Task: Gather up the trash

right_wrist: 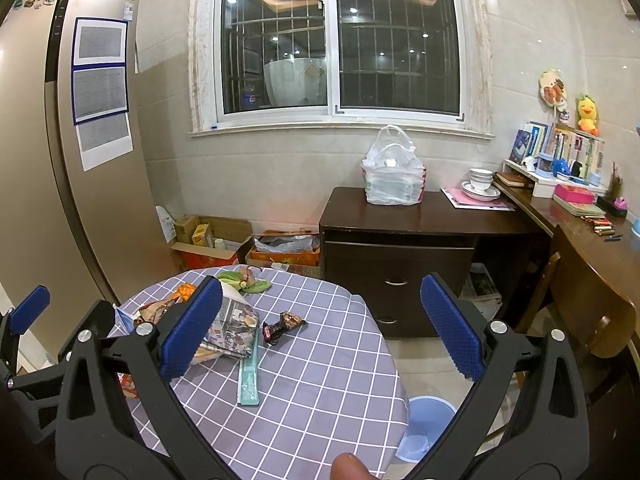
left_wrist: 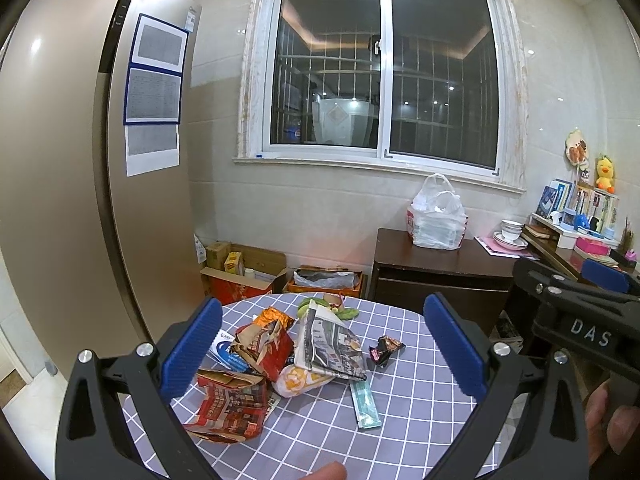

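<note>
Table [right_wrist: 320, 360], round, grey check cloth, carries all the trash; blue bin [right_wrist: 424, 428] sits on the floor just off its right edge, under the right tool.

Trash, big to small: red carton [left_wrist: 232, 404] crushed at front left, torn red bag [left_wrist: 264, 344] behind it, folded newspaper [left_wrist: 332, 344] leaning mid-pile over a yellow-white wrapper [left_wrist: 296, 380], long green sachet [left_wrist: 366, 404] flat and apart in front, dark candy wrapper [left_wrist: 384, 350] alone to the right. Green peel [left_wrist: 344, 312] at the far edge.

Both tools released, nothing held. Left tool [left_wrist: 324, 352] hovers above the pile, level, jaws straddling it. Right tool [right_wrist: 320, 324] hovers level over the table's right half, candy wrapper between its fingers in view.

My read: no pick started. Take loose singles first. Right tool goes for the candy wrapper, drop in low, pinch the crumpled middle, swing to bin. Left takes the carton by an edge; avoid dragging the cloth.
</note>
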`<action>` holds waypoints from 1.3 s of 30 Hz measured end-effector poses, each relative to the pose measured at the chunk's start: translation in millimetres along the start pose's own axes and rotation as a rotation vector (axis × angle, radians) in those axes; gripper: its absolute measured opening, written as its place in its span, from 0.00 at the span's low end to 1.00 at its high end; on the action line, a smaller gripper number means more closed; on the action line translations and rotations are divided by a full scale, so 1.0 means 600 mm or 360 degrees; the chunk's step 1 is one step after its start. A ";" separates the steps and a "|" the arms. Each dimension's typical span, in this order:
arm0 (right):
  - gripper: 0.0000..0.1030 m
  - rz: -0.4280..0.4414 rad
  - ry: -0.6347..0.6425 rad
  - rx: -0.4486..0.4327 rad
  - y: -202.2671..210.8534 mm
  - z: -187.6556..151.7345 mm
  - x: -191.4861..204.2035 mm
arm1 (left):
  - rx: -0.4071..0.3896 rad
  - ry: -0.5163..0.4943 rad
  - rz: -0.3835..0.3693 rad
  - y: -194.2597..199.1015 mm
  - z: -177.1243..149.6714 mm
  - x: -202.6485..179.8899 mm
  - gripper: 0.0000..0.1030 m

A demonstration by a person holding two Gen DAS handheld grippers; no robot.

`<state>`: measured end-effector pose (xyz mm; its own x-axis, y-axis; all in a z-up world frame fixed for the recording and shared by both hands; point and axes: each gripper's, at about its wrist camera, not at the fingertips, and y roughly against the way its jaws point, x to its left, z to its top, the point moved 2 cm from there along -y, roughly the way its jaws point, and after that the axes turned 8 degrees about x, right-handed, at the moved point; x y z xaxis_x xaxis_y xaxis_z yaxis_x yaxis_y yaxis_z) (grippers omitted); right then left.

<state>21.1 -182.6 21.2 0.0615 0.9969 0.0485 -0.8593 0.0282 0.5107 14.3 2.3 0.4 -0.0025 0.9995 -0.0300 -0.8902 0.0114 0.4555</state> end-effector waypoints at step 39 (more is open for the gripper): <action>0.95 0.0044 0.0108 0.0424 -0.200 -0.067 0.035 | 0.0299 0.0096 0.0128 -0.119 -0.086 0.103 0.96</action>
<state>105.2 -162.2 -73.8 -0.0022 0.9999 0.0124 -0.6958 -0.0105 0.7181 54.2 62.1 -79.9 -0.1024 0.9940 -0.0371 -0.7853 -0.0579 0.6164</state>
